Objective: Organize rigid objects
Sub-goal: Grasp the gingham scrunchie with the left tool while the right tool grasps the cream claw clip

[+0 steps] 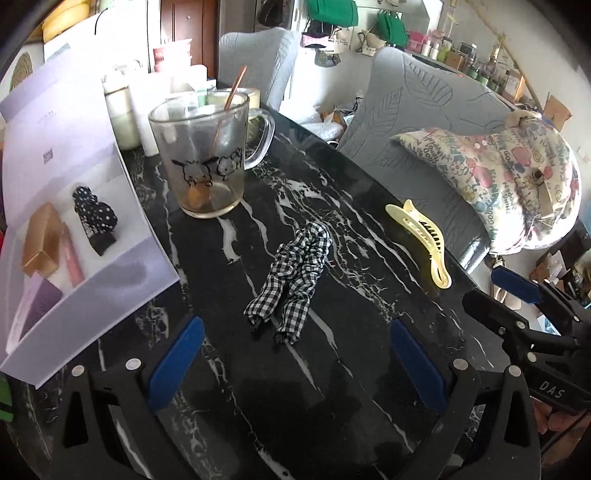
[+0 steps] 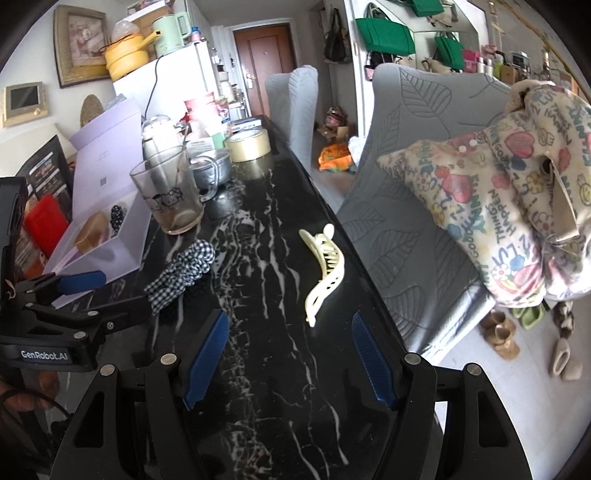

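scrunchie (image 1: 291, 273) on table (image 1: 354, 206) | hair clip (image 1: 421, 243) right | mug (image 1: 207, 155) behind

A cluttered, daylit living room around a long black marble worktop

The worktop (image 2: 280, 280) was black with white veins and ran away toward a brown wooden door (image 2: 265, 55) at the room's far end. Along its right edge stood two grey chairs with a stitched leaf pattern, the near one (image 2: 413, 177) draped with a printed cushion (image 2: 517, 192), the far one (image 2: 291, 99) beyond it. A white fridge (image 2: 177, 81) stood past the far left corner, below a framed picture (image 2: 79, 44) on the pale wall. Green bags (image 2: 384, 35) hung on the right-hand wall. The floor (image 2: 491, 387) was pale grey and the light soft.
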Demonstrator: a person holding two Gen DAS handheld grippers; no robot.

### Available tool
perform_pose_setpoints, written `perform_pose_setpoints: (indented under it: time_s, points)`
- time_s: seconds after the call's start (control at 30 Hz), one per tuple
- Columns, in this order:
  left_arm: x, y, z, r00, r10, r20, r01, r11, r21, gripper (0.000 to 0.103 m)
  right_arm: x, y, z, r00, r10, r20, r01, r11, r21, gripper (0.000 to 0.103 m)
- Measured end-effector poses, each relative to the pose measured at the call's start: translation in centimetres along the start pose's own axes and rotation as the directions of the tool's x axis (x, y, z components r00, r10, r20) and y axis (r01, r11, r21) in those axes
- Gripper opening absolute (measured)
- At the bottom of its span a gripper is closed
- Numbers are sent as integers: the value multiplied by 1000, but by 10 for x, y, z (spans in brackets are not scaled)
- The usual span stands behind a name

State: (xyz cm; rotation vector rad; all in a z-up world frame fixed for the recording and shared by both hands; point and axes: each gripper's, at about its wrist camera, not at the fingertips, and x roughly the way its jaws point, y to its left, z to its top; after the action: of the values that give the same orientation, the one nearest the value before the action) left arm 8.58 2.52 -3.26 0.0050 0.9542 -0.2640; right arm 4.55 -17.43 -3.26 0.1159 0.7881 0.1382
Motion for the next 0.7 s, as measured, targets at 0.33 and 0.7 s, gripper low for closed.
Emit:
perform_pose_setpoints:
  time_s: [0.33,0.7]
  points:
    - [16,0,14,1000,9,14,-9,1000,20,102,30,-14,13,999,-31,-25,31,999,22,70]
    - [50,-1,29,998,-29,-59,30,999,15,93,61,-29,33,995,-65,-72,68,997,40,65]
